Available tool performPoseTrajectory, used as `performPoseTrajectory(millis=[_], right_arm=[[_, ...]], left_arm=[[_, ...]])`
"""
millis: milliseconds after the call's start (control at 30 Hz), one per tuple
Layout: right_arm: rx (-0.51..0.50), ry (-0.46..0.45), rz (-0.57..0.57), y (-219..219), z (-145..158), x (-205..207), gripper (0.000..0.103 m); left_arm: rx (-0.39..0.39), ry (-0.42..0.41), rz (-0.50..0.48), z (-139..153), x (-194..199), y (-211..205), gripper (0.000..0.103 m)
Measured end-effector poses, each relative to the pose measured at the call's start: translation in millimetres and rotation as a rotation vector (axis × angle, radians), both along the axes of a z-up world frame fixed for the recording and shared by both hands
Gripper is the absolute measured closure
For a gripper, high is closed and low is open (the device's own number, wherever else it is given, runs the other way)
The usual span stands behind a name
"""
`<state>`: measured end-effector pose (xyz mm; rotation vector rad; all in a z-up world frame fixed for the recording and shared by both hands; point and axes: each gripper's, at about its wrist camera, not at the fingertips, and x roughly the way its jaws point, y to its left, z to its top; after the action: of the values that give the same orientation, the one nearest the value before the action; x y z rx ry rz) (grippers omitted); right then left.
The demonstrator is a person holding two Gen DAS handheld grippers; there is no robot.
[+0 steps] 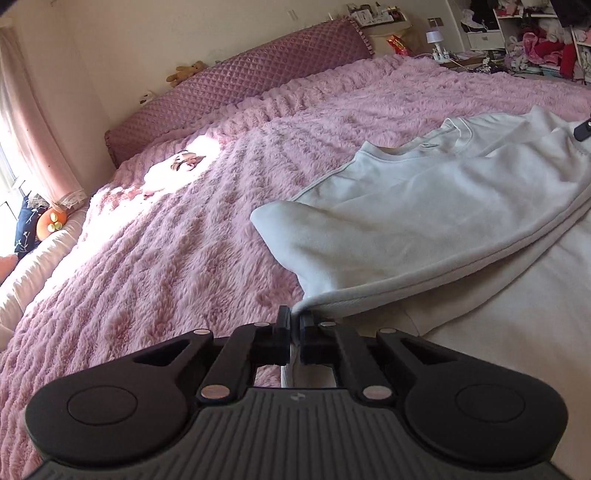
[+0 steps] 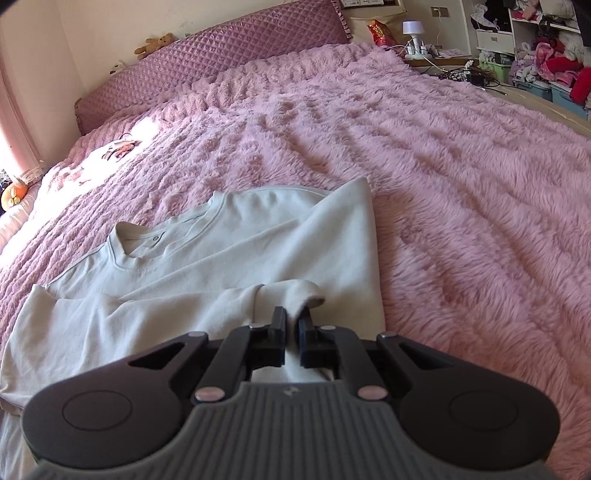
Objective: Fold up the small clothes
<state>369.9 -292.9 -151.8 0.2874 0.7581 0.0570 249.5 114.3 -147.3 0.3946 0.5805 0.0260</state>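
A white long-sleeved top (image 1: pixel 424 206) lies on a fluffy pink bedspread (image 1: pixel 166 258), its neckline toward the headboard. My left gripper (image 1: pixel 295 319) is shut on the top's edge at its near left corner and holds the fabric lifted. In the right wrist view the same top (image 2: pixel 184 266) lies spread, with one sleeve folded across the body. My right gripper (image 2: pixel 292 317) is shut on a pinched fold of that sleeve (image 2: pixel 291 291). A tip of the right gripper (image 1: pixel 583 129) shows at the right edge of the left wrist view.
A quilted purple headboard (image 2: pixel 221 59) runs along the far side of the bed. A small garment (image 1: pixel 184 162) lies in a sun patch at the far left. A bedside table with a lamp (image 2: pixel 412 31) and cluttered shelves (image 2: pixel 546 48) stand at the far right.
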Motion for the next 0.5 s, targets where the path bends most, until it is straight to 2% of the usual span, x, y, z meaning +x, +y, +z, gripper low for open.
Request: performPoseTrajectory(millis=[67,167,233,300,400,467,500], right_arm=[[0.020,-0.019,-0.023,-2,9,-7,0.103],[0.061,-0.057,-0.067,-8,23,-27,0.103],[0.041,-0.055,-0.089,-8,24,-37,0.103],[0.048,-0.038,-0.117,-11,17,-44,0.103],[0.040,0.007,-0.138,-14,2,-44,0.103],[0.102,0.038,-0.175,-20,-4,-45,0.103],[0.123,0.027,-0.182,-22,0,-47,0.103]], left_arm=[[-0.076,-0.025,0.067,5,-5,6,0.099],[-0.134,0.019,0.115,1,-2,11,0.099],[-0.148,0.046,0.143,-7,3,13,0.099],[-0.195,0.073,0.168,-12,10,18,0.099],[-0.212,0.087,0.180,-16,12,21,0.098],[-0.210,0.075,0.177,-15,8,21,0.098],[-0.209,0.074,0.172,-14,7,21,0.098]])
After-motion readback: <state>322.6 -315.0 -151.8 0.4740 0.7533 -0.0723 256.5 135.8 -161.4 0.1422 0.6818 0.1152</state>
